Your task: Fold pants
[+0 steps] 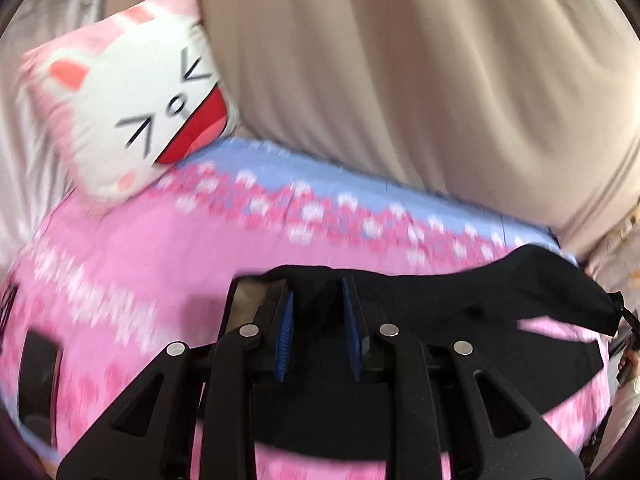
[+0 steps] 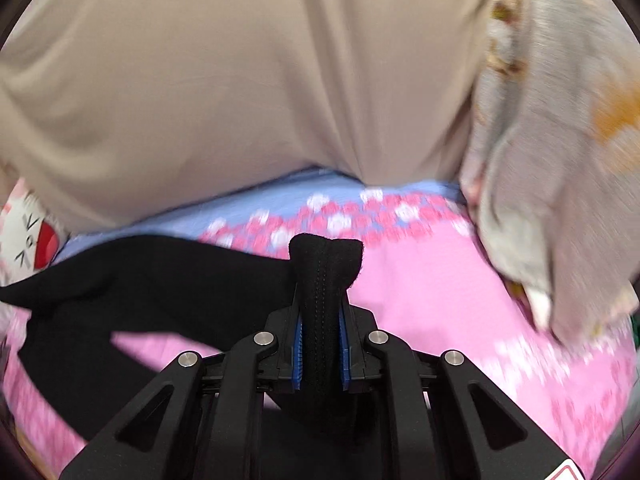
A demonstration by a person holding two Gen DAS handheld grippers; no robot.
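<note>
Bed [image 1: 132, 264]: pink cover with white-pink flower band, blue strip along far edge. Cat-face pillow [image 1: 132, 112] lies at far left corner. Grey patterned blanket [image 2: 560, 160] bunched at right side. Black pants [image 2: 140, 280] partly rest on cover.

Black pants [image 2: 132, 280], lifted and stretched over pink bedspread, bunched hem upright

- Premises: domestic bedroom.
- Evidence: bed under pink floral sheet [image 1: 132, 264]; cartoon cat pillow [image 1: 132, 120]; beige curtain [image 2: 240, 80] behind; grey floral quilt [image 2: 560, 160] bundled alongside.
</note>
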